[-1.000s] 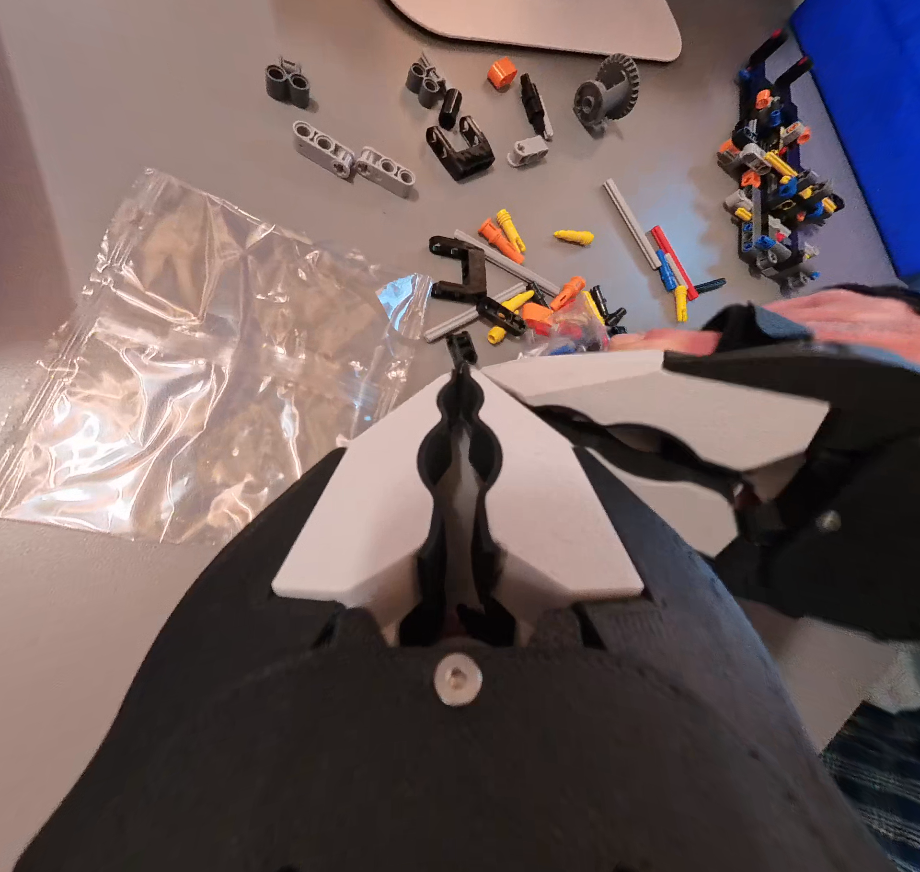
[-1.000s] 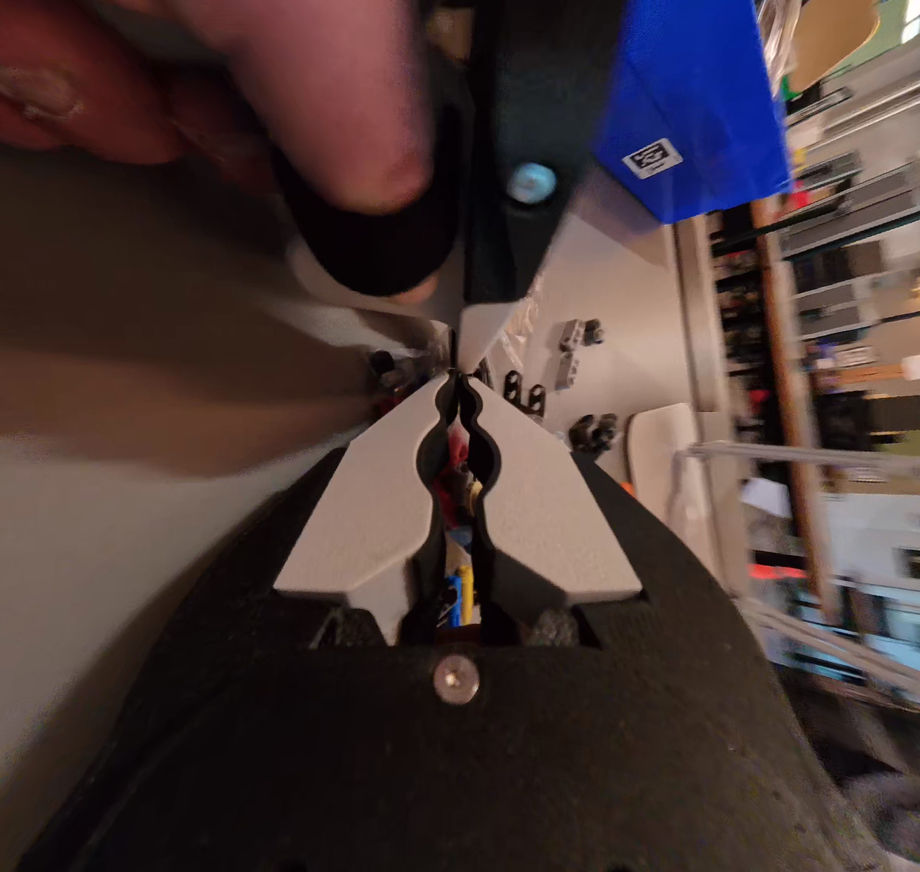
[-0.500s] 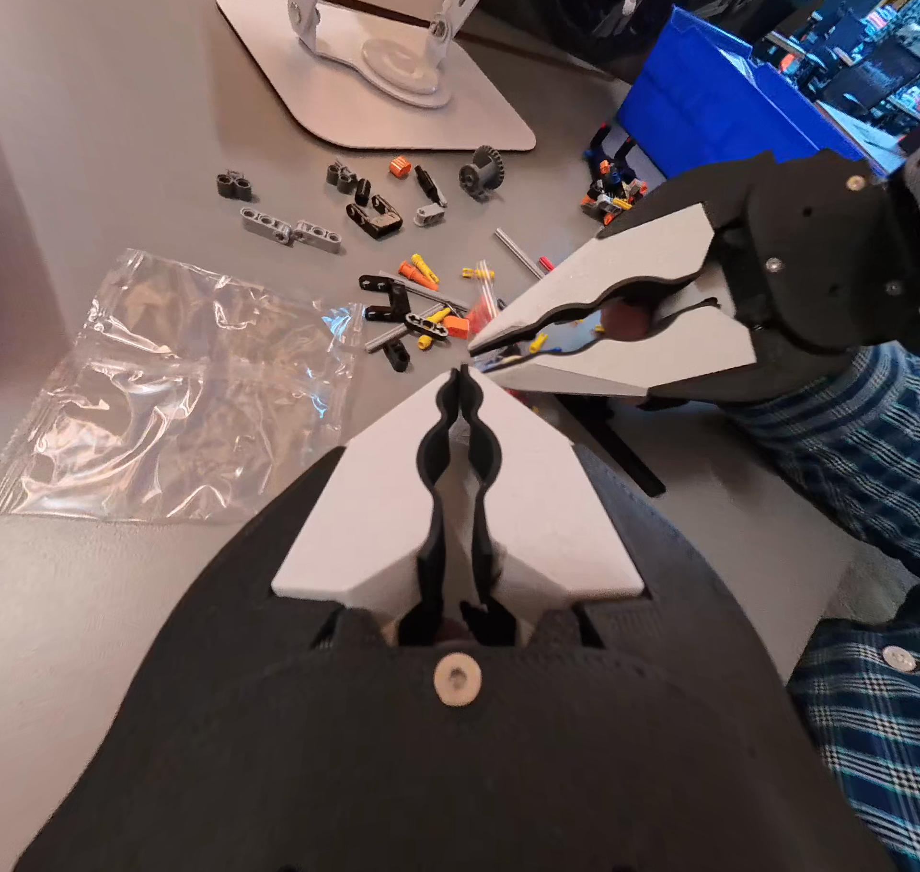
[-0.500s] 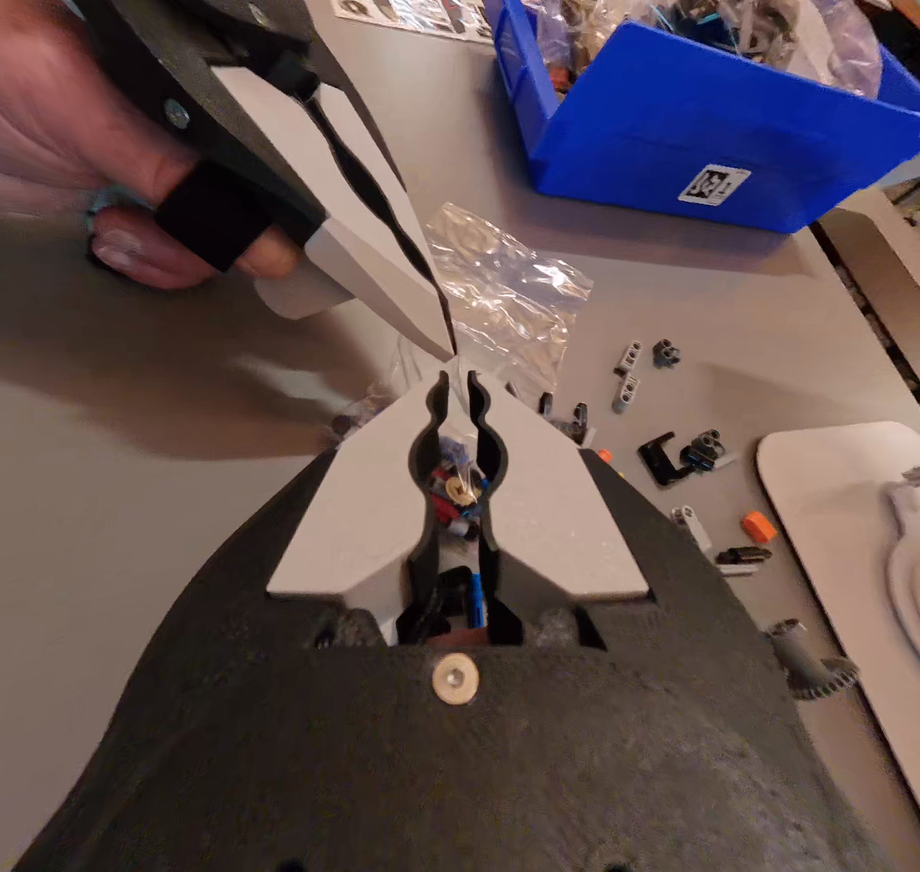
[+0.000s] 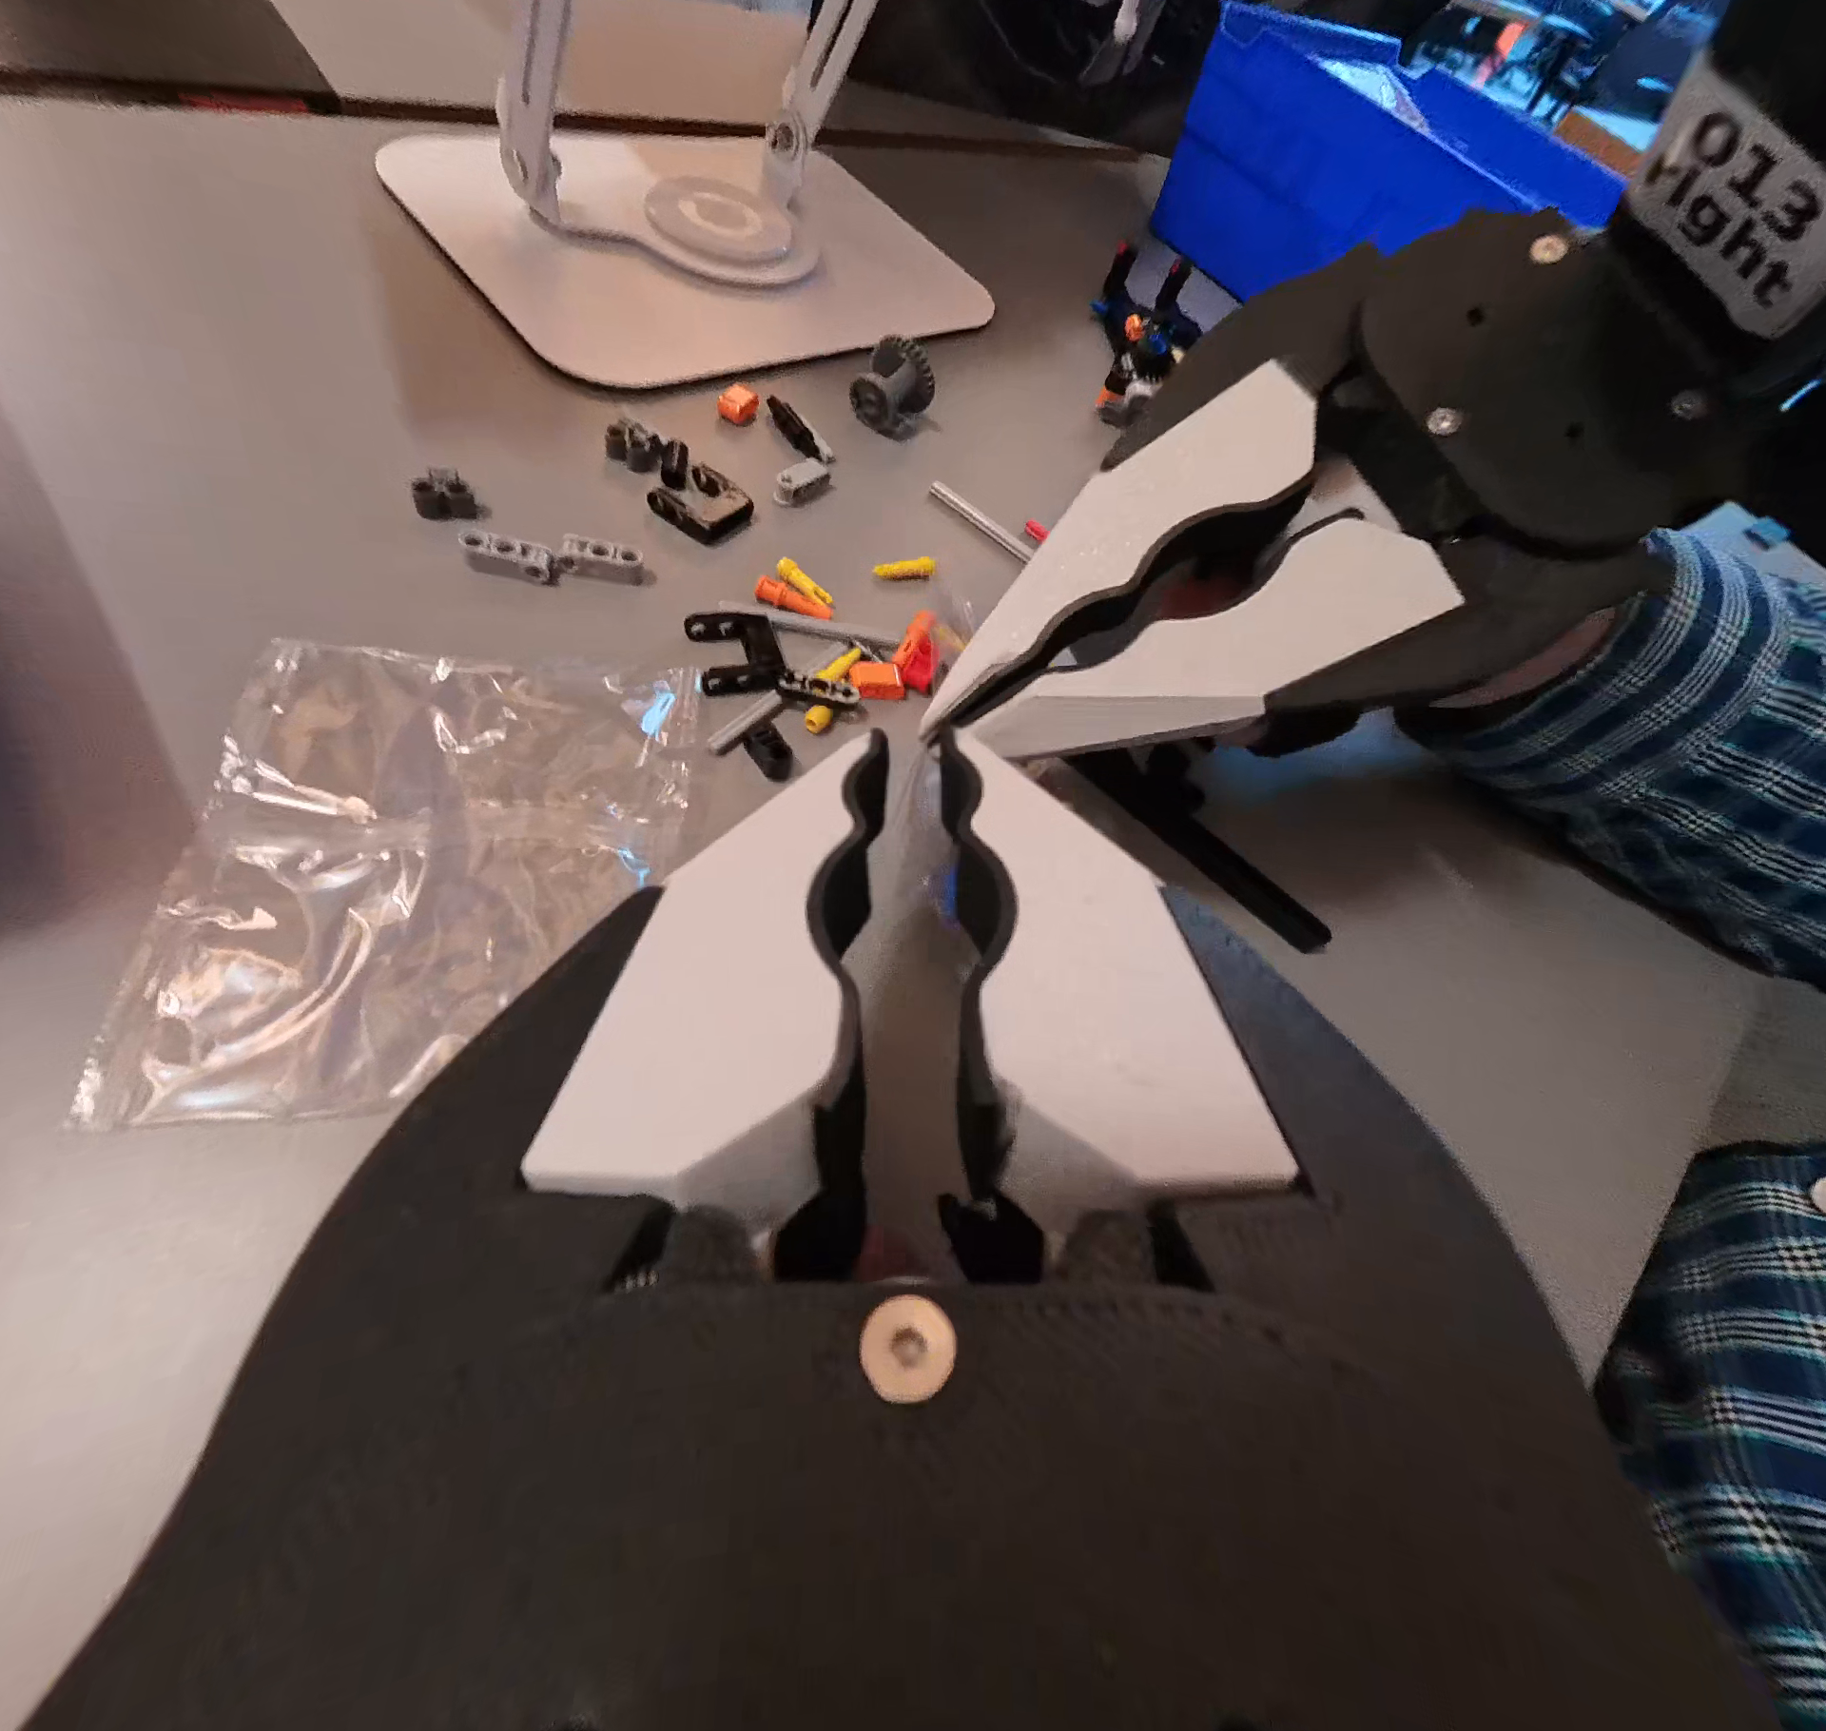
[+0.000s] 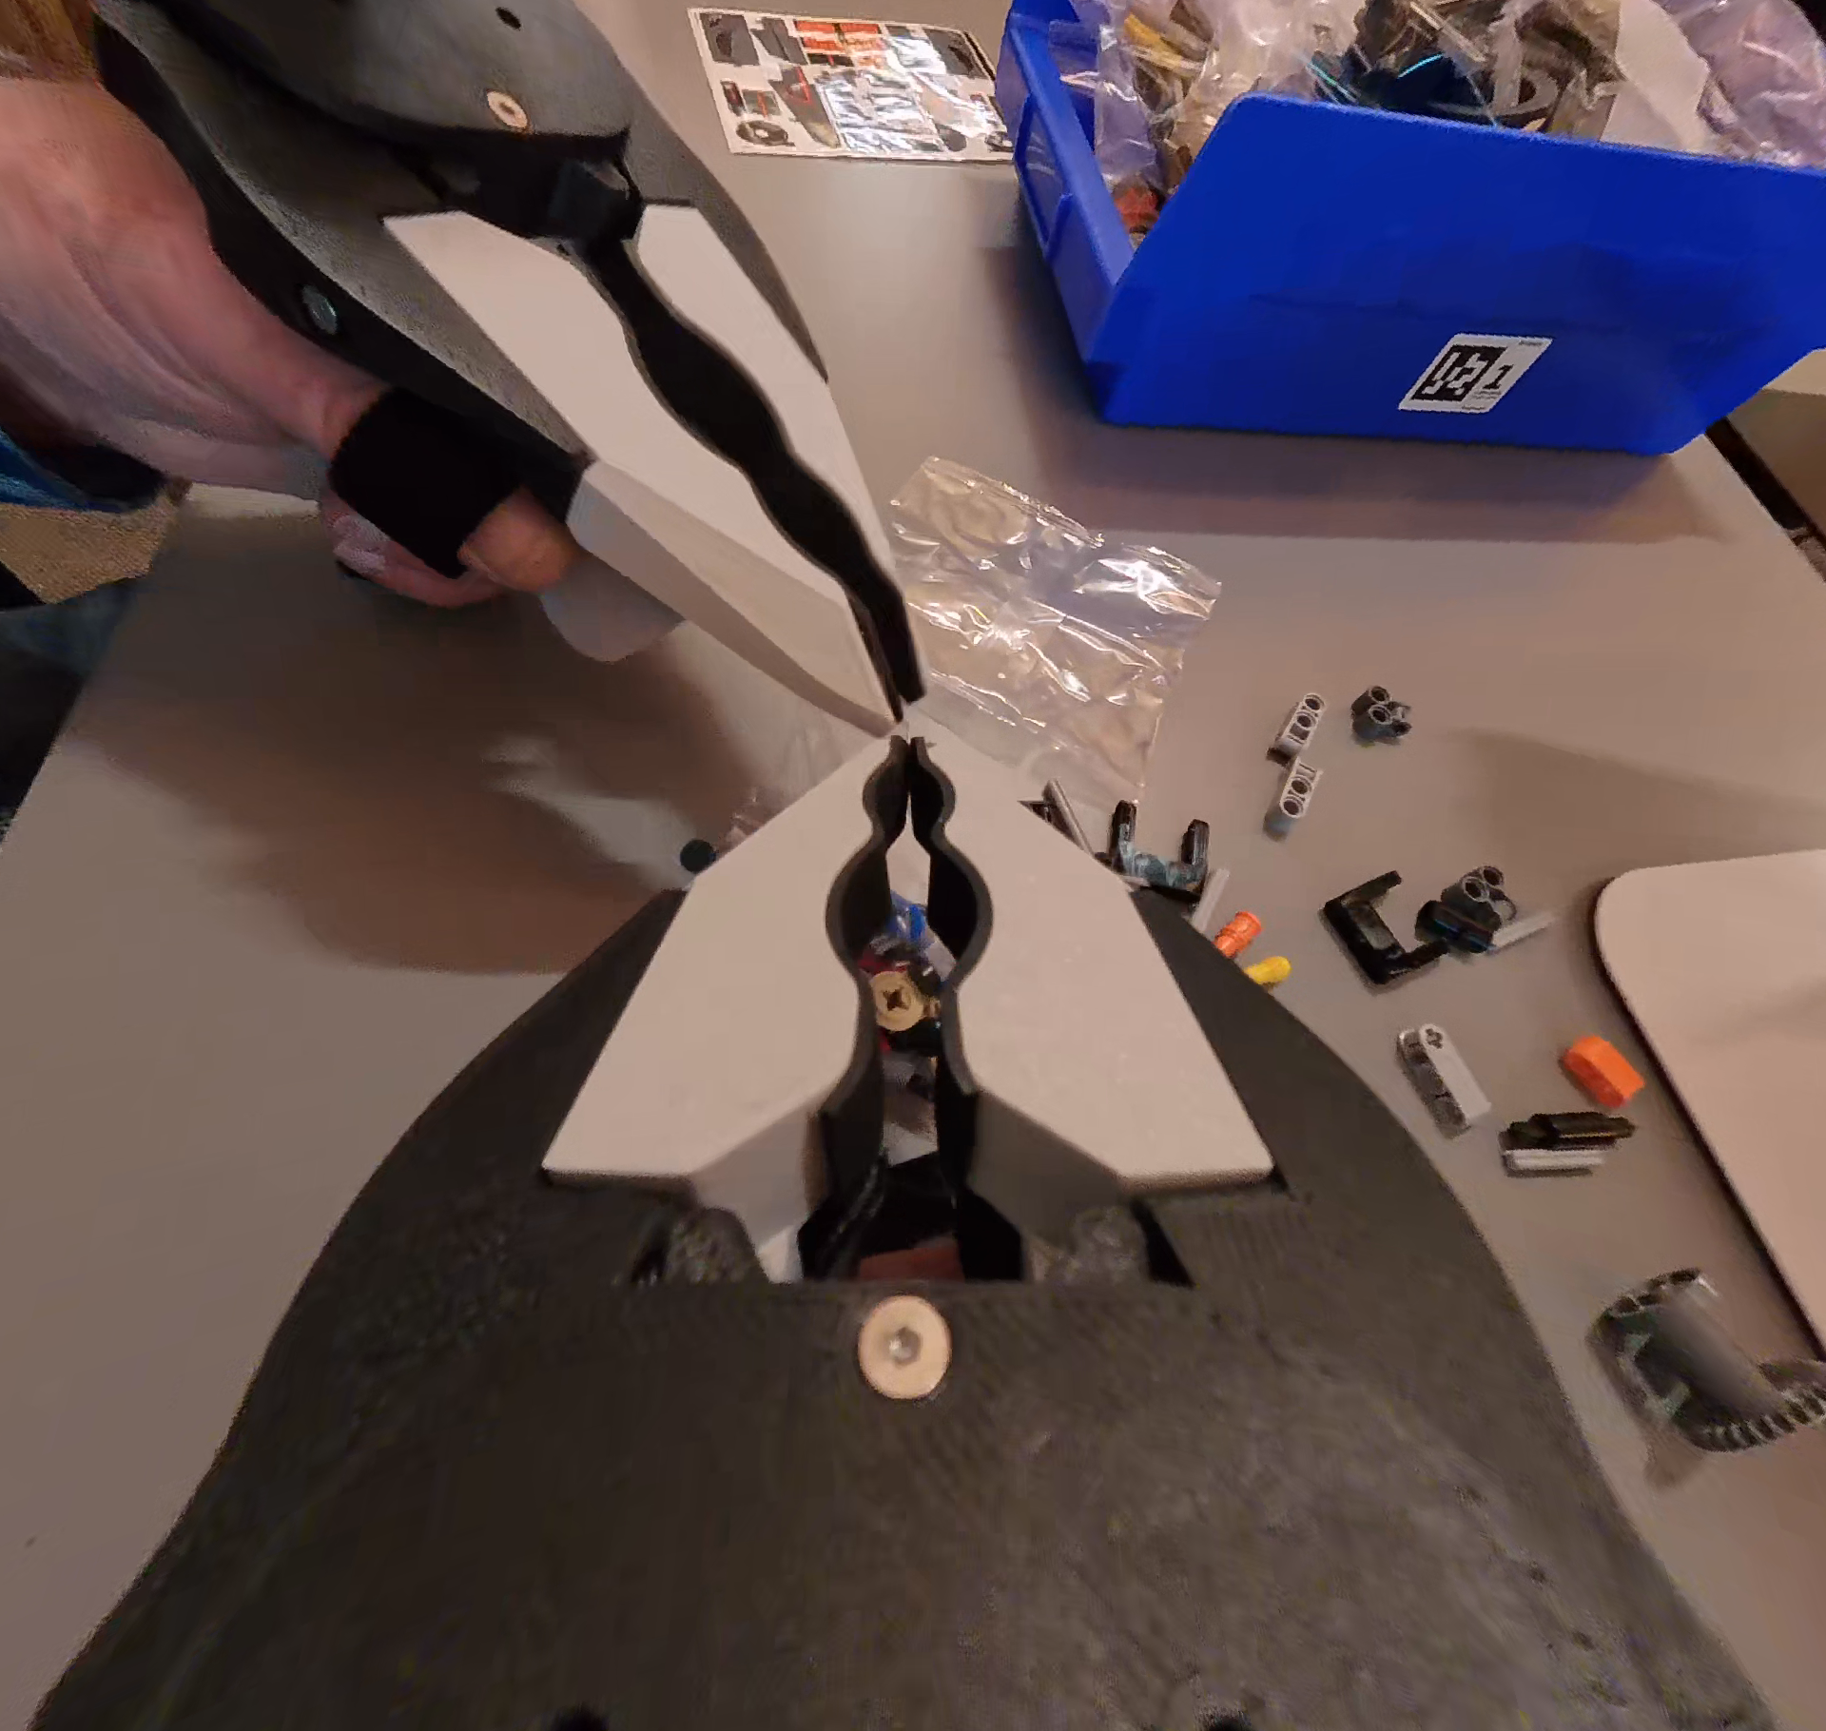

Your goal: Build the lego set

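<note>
My right gripper (image 6: 910,747) is shut at the tips on a small clear bag of Lego pieces (image 6: 894,1002), which hangs under its fingers. It shows from the side in the left wrist view (image 5: 934,727). My left gripper (image 5: 911,745) meets it tip to tip, jaws parted a little, with the bag's film (image 5: 934,878) showing in the gap. It also shows in the right wrist view (image 6: 894,705). Loose pins, beams and axles (image 5: 790,656) lie on the grey table just beyond. A partly built model (image 5: 1136,359) stands behind the right gripper.
An empty clear bag (image 5: 395,873) lies flat at the left. A grey gear piece (image 5: 889,389) sits near a white stand base (image 5: 692,300). A blue bin (image 6: 1433,300) holds bagged parts, with a sticker sheet (image 6: 850,83) beside it. A black beam (image 5: 1215,854) lies under the right gripper.
Both grippers have lifted from the table with tips together. The left gripper's jaws, shut before, have now parted slightly. The right gripper stays shut on the small bag.
</note>
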{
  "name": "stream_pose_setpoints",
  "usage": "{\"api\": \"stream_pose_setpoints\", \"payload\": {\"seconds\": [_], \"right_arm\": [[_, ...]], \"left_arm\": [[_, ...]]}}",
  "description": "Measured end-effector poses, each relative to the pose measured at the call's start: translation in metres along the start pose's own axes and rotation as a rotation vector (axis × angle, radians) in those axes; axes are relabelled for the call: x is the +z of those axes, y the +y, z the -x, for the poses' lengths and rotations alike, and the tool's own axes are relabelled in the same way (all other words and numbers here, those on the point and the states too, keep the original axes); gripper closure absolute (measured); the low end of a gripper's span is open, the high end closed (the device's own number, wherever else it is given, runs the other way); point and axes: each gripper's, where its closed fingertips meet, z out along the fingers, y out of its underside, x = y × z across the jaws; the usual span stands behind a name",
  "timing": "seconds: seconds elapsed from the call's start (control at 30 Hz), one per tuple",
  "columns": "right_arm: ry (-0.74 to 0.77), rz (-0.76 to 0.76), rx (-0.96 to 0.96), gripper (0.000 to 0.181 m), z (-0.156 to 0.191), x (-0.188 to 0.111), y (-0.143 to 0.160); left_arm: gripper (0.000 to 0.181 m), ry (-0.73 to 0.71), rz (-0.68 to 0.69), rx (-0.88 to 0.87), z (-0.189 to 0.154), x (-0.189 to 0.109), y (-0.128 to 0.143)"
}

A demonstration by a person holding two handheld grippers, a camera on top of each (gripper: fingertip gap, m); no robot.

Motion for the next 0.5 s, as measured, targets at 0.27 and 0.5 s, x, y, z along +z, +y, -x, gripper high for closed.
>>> {"api": "stream_pose_setpoints", "payload": {"seconds": [0.27, 0.5], "right_arm": [[-0.004, -0.02, 0.041, 0.181, -0.0013, -0.0005, -0.0019], [0.003, -0.016, 0.039, 0.181, -0.0037, -0.0008, -0.0022]], "left_arm": [[0.181, 0.01, 0.042, 0.04, 0.0009, 0.0039, -0.0001], [0.172, 0.067, 0.032, 0.059, -0.0047, -0.0034, -0.0043]]}}
